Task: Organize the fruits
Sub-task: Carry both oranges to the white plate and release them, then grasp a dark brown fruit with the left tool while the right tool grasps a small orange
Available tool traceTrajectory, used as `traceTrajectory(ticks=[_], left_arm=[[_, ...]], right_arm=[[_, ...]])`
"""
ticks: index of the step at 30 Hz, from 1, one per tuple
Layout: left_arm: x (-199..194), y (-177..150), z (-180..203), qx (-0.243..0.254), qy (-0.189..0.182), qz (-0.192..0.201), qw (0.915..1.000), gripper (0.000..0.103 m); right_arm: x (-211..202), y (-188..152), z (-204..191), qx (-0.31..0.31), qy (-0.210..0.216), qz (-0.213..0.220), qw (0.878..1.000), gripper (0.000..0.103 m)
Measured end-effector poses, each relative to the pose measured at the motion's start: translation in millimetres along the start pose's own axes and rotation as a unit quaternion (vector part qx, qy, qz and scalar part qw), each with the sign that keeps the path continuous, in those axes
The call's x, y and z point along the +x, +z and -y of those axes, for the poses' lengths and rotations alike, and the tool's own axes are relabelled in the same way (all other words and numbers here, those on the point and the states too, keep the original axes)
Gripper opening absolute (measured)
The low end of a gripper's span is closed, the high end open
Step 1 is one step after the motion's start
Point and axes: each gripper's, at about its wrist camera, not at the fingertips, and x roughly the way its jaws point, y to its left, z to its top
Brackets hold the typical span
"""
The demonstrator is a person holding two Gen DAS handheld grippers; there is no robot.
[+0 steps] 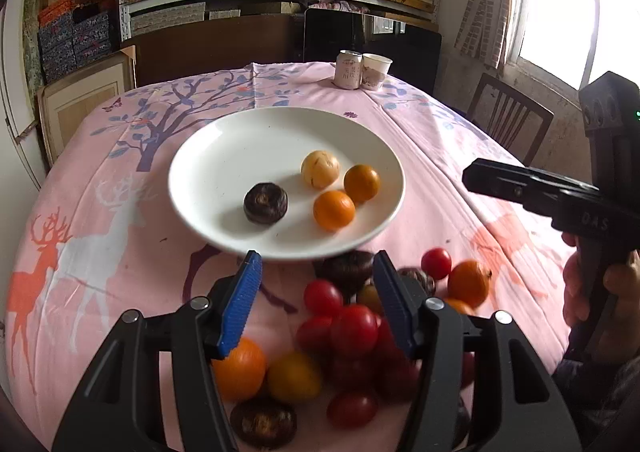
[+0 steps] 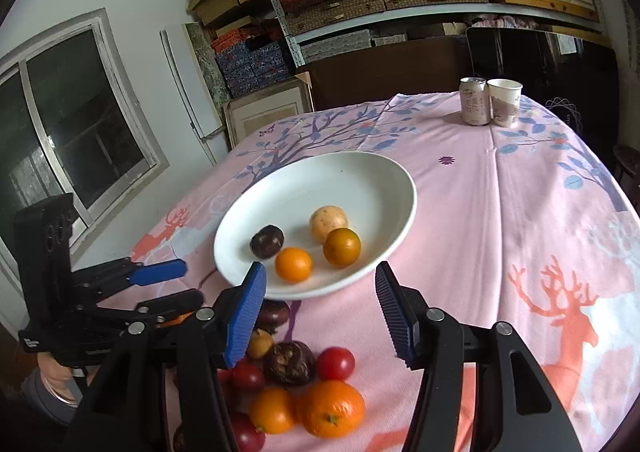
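A white plate [image 1: 208, 172] [image 2: 360, 176] on the pink tablecloth holds a dark chestnut-like fruit [image 1: 265, 203] [image 2: 267, 241], a pale round fruit [image 1: 320, 169] [image 2: 328, 221] and two small oranges [image 1: 334, 210] [image 2: 293, 264]. On the cloth in front of the plate lies a pile of red cherry tomatoes [image 1: 354, 330] [image 2: 335, 363], oranges [image 1: 240, 368] [image 2: 331, 408] and dark fruits [image 2: 289, 363]. My left gripper [image 1: 318, 266] [image 2: 176, 284] hangs open above the pile with nothing between its blue pads. My right gripper [image 2: 320, 278] is open and empty at the plate's near rim.
A drink can [image 1: 348, 69] [image 2: 474, 101] and a paper cup [image 1: 376, 71] [image 2: 505, 101] stand at the table's far side. A wooden chair [image 1: 508, 120] is at the right edge. Shelves with boxes fill the back wall. A person's hand [image 1: 600, 292] holds the right gripper's handle.
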Motion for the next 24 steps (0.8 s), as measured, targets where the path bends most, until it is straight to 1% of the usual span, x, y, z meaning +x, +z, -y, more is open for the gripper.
traceTrajectory(ticks=[1, 3, 7, 10, 12, 15, 17, 18, 19, 20, 21, 24], left_arm=[[-9, -10, -1, 0.002, 0.001, 0.0, 1.0, 0.061], [-26, -31, -5, -0.002, 0.006, -0.002, 1.0, 0.065], [-45, -67, -14, -0.003, 0.015, -0.02, 0.9997, 0.065], [-39, -87, -19, 0.006, 0.036, -0.042, 0.9984, 0.065], [-32, -95, -21, 0.003, 0.041, -0.057, 0.9975, 0.065], [-23, -99, -22, -0.001, 0.045, -0.06, 0.9972, 0.065], [-17, -97, -21, -0.004, 0.044, -0.061, 0.9972, 0.065], [-14, -96, -21, -0.004, 0.044, -0.062, 0.9971, 0.063], [-11, -95, -21, -0.006, 0.044, -0.062, 0.9971, 0.051], [-8, -94, -22, -0.01, 0.042, -0.064, 0.997, 0.046], [-8, -93, -23, -0.013, 0.045, -0.058, 0.9972, 0.041], [-12, -94, -25, -0.028, 0.034, -0.052, 0.9977, 0.041]], right_arm=[[-5, -6, 2, -0.002, -0.008, 0.001, 1.0, 0.057], [-13, -18, 7, 0.0, -0.012, -0.005, 1.0, 0.057], [-19, -46, 11, 0.006, -0.007, -0.03, 1.0, 0.057], [-14, -62, 7, -0.007, -0.005, -0.047, 0.999, 0.057], [-10, -68, 4, -0.01, -0.01, -0.053, 0.999, 0.057], [-2, -71, 5, 0.007, 0.005, -0.063, 0.998, 0.057], [-1, -72, 6, 0.012, 0.003, -0.064, 0.998, 0.057], [-1, -74, 5, 0.014, 0.003, -0.064, 0.998, 0.057], [-2, -74, 5, 0.016, 0.003, -0.063, 0.998, 0.057], [-3, -74, 5, 0.015, 0.003, -0.062, 0.998, 0.057], [-5, -74, 6, 0.015, 0.0, -0.06, 0.998, 0.057], [-9, -75, 6, 0.013, -0.001, -0.058, 0.998, 0.057]])
